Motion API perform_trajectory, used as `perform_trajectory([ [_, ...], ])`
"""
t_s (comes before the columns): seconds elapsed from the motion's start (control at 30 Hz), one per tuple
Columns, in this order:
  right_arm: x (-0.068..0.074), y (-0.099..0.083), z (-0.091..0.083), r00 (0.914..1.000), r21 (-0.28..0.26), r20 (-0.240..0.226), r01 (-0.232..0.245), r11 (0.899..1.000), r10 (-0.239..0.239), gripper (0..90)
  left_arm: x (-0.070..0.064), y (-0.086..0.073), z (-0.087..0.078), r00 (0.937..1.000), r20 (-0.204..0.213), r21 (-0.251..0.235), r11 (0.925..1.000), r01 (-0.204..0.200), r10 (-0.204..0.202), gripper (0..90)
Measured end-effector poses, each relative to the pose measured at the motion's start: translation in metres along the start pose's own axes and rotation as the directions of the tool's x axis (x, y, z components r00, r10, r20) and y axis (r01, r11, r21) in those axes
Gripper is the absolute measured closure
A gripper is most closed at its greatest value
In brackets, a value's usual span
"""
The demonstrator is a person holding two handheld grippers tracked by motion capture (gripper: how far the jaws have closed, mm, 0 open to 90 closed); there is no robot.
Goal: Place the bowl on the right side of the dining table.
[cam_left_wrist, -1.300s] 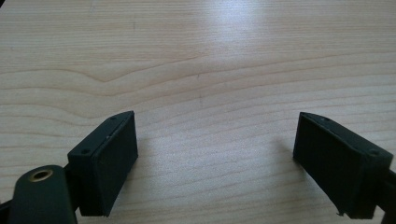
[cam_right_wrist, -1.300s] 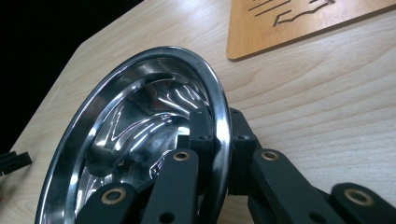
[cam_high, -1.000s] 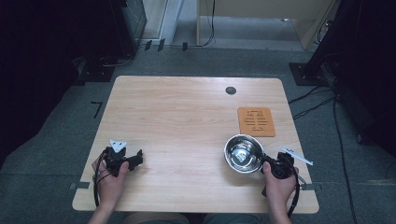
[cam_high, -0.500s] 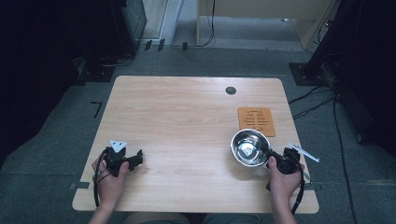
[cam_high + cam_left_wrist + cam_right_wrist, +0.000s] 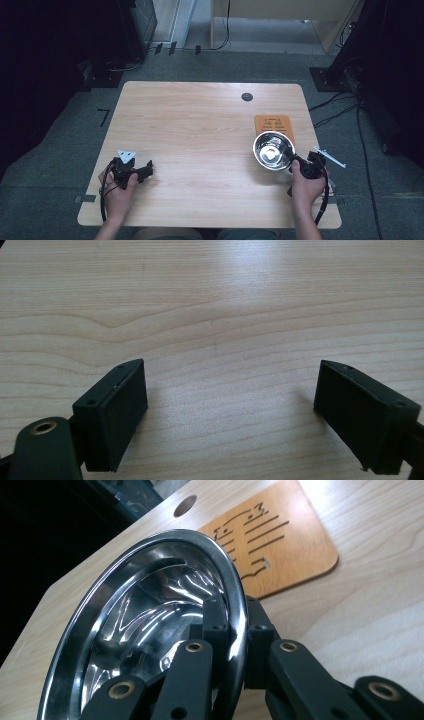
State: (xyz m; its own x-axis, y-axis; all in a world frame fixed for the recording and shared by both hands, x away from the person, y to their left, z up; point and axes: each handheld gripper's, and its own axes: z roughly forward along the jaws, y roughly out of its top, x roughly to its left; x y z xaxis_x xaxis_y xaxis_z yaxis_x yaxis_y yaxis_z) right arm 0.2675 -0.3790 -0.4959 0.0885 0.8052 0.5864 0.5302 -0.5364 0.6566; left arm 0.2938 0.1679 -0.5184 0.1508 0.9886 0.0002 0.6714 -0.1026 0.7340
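Right now the right gripper (image 5: pixel 300 165) has its jaws clamped on the rim of the steel bowl (image 5: pixel 272 150), one jaw inside the wall and one outside, as the right gripper view makes plain (image 5: pixel 231 625). The bowl (image 5: pixel 150 630) sits straight ahead of those jaws, tipped up on edge in that view, and looks lifted off the tabletop (image 5: pixel 200 130), though I cannot tell for certain. Just beyond the bowl, farther along the line of the jaws, lies the wooden trivet (image 5: pixel 273 126), flat, its long axis running away from the person; the bowl's far rim overlaps its near edge from above. Any coming placement probably turns on that short gap forward. The left gripper (image 5: pixel 142 171) rests well apart on the near left, jaws wide open and empty over bare wood (image 5: pixel 230 405).
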Motion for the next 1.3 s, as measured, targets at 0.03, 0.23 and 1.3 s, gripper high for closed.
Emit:
perform_trajectory([
  [0.03,0.000,0.002,0.001,1.0000,-0.005,0.004,-0.006,1.000,0.006,85.0,0.000,0.000,0.000,1.0000,0.000,0.000,1.0000,0.000,0.000,13.5],
  [0.23,0.001,0.014,0.007,0.9994,-0.037,0.029,-0.018,0.999,0.019,85.0,0.000,0.000,0.000,1.0000,0.000,0.001,1.0000,0.000,0.000,13.5],
  [1.3,-0.015,0.039,0.076,0.9639,-0.135,0.208,-0.141,0.981,0.167,83.5,0.000,0.000,0.000,1.0000,0.001,0.000,1.0000,0.001,-0.001,13.5],
])
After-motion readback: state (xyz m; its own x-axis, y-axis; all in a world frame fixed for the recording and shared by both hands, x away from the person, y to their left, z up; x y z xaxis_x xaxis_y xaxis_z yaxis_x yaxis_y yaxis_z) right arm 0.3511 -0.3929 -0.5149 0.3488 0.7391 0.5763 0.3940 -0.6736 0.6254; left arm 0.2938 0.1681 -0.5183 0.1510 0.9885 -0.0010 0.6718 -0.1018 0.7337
